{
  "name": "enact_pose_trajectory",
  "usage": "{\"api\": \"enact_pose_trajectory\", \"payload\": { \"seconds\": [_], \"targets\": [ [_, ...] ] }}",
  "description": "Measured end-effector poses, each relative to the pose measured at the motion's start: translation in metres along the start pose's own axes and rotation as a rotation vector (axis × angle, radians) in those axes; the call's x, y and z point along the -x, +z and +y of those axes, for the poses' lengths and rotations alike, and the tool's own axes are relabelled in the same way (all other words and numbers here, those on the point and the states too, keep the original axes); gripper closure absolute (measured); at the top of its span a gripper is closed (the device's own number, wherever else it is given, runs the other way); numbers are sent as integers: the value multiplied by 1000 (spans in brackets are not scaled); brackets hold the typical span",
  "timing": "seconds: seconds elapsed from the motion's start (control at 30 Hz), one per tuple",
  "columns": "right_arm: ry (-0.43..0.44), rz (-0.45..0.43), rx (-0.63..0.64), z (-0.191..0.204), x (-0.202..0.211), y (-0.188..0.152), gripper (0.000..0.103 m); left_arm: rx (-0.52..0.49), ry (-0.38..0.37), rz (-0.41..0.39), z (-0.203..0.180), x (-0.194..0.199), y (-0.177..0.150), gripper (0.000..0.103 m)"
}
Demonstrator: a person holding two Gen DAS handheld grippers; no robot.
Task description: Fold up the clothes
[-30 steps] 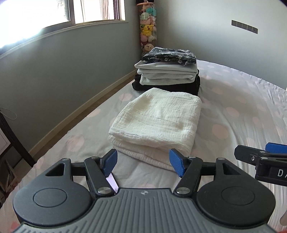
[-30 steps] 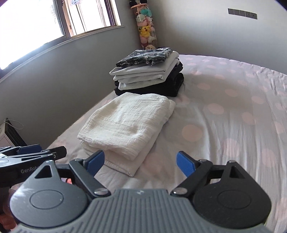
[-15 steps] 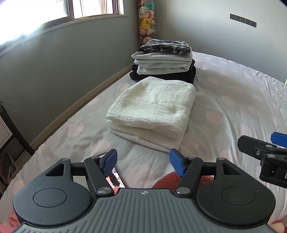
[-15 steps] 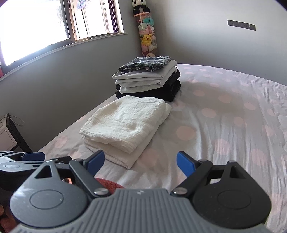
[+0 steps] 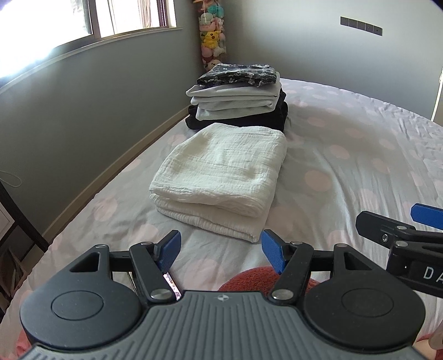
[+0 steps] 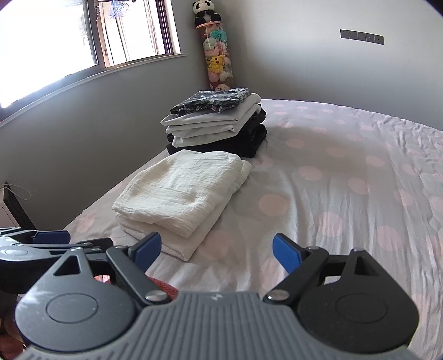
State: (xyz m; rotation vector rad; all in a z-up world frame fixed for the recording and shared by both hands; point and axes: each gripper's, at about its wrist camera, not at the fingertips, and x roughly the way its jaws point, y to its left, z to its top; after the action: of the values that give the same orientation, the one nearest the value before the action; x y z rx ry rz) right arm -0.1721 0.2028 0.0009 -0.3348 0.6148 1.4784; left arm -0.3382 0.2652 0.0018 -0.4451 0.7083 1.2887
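Both tongs wide open and empty above the near end of the bed, folded clothes ahead.

The right wrist view alone takes in the panda toy point(image 6: 205, 11) topping the tube of plush toys point(image 6: 217, 58) in the corner; the left wrist view cuts that off but shows more of a red-orange cloth point(image 5: 250, 278) just beneath the left tongs point(image 5: 221, 250). The left tongs' blue pads point(image 5: 169, 249) stand far apart with nothing between them and touch nothing; the right tongs point(image 6: 214, 249) gape likewise, holding nothing. Each view catches the other tongs at its edge. The folded white garment point(image 5: 221, 177) lies on the spotted bed point(image 5: 346, 166) near the wall side, with the stack of folded clothes point(image 5: 238, 102) just behind it, apparently touching.
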Motion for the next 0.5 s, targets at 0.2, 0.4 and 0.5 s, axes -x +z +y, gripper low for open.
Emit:
{"api": "enact_pose_trajectory", "payload": {
  "seconds": [0.2,0.4,0.5],
  "targets": [
    [2,0,5,1,0,0,13,-2,-3,-5,-1,1,1,27],
    [4,6,5,1,0,-2,12,-4,-3,-3,0,2,-1,27],
    [7,8,11,3,0,-3,12,1,-3,-1,1,2,0,27]
  ]
}}
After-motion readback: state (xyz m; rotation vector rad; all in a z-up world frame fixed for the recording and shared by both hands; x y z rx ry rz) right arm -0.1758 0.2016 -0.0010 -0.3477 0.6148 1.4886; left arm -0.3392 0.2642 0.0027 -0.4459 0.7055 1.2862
